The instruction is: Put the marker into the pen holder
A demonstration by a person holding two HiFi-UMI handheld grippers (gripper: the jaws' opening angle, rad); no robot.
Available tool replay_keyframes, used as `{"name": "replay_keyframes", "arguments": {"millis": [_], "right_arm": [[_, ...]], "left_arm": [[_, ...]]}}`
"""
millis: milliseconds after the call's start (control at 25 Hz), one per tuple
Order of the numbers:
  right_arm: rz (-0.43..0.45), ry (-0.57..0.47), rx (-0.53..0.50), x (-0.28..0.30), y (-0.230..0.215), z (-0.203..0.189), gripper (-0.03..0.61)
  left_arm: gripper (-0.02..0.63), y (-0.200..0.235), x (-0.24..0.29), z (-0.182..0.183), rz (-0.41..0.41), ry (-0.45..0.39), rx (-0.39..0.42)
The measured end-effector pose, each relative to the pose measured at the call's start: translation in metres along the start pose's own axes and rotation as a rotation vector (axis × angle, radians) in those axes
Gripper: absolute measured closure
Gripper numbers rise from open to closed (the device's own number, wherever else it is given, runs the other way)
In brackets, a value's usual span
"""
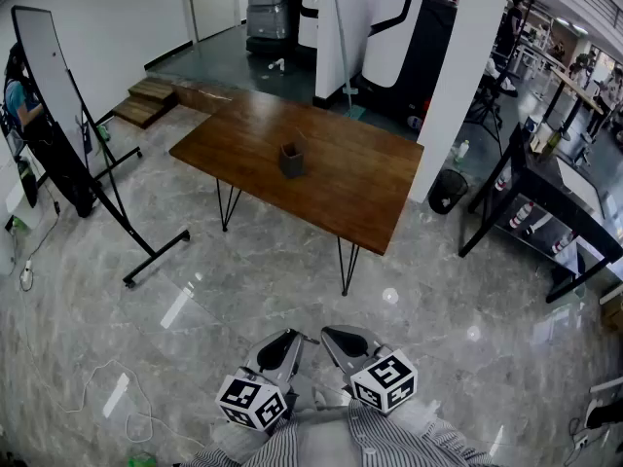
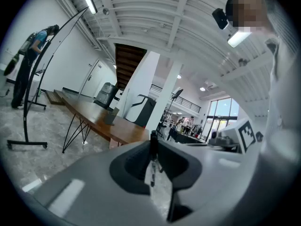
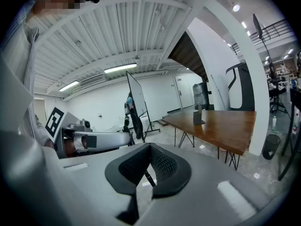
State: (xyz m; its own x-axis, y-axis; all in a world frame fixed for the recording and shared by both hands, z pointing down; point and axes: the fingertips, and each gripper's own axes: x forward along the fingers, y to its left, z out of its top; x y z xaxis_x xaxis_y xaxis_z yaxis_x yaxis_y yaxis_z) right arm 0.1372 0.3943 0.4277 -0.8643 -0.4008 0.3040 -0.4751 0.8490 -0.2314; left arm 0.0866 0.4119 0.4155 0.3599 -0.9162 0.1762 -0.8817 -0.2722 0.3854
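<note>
The dark pen holder (image 1: 290,160) stands upright near the middle of the brown wooden table (image 1: 370,197), several steps ahead of me. Both grippers hang low, close to my body, above the marble floor. My left gripper (image 1: 303,340) is shut on the marker (image 2: 153,150), a thin white stick with a dark cap that stands upright between the pads. My right gripper (image 1: 327,333) sits beside it with its jaw tips together and nothing clearly held. From the left gripper view the pen holder (image 2: 111,116) shows far off on the table (image 2: 127,128). In the right gripper view the pen holder (image 3: 198,116) does too.
A whiteboard on a wheeled black stand (image 1: 58,134) is at the left, with a person (image 1: 15,95) behind it. A white pillar (image 1: 467,76), a black bin (image 1: 448,191) and a black rack (image 1: 555,202) stand to the table's right. Wooden steps (image 1: 146,100) lie at the far left.
</note>
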Motion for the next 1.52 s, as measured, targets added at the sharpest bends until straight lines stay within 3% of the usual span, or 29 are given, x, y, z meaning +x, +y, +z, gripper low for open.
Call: {"name": "replay_keyframes", "arguments": {"millis": [400, 1080, 1280, 1520], "right_arm": [[0.003, 0.017, -0.011, 0.048, -0.043, 0.011, 0.578], [-0.113, -0.056, 0.033, 0.225, -0.171, 0.131, 0.578], [-0.134, -0.056, 0.046, 0.261, -0.195, 0.152, 0.578], [-0.155, -0.040, 0.095, 0.278, -0.215, 0.151, 0.578]], "left_arm": [[0.566, 0.046, 0.048, 0.015, 0.009, -0.017, -0.024], [0.566, 0.205, 0.196, 0.147, -0.082, -0.020, 0.007], [0.566, 0.241, 0.235, 0.167, -0.109, 0.003, -0.005], [0.566, 0.259, 0.264, 0.171, -0.124, 0.036, -0.026]]}}
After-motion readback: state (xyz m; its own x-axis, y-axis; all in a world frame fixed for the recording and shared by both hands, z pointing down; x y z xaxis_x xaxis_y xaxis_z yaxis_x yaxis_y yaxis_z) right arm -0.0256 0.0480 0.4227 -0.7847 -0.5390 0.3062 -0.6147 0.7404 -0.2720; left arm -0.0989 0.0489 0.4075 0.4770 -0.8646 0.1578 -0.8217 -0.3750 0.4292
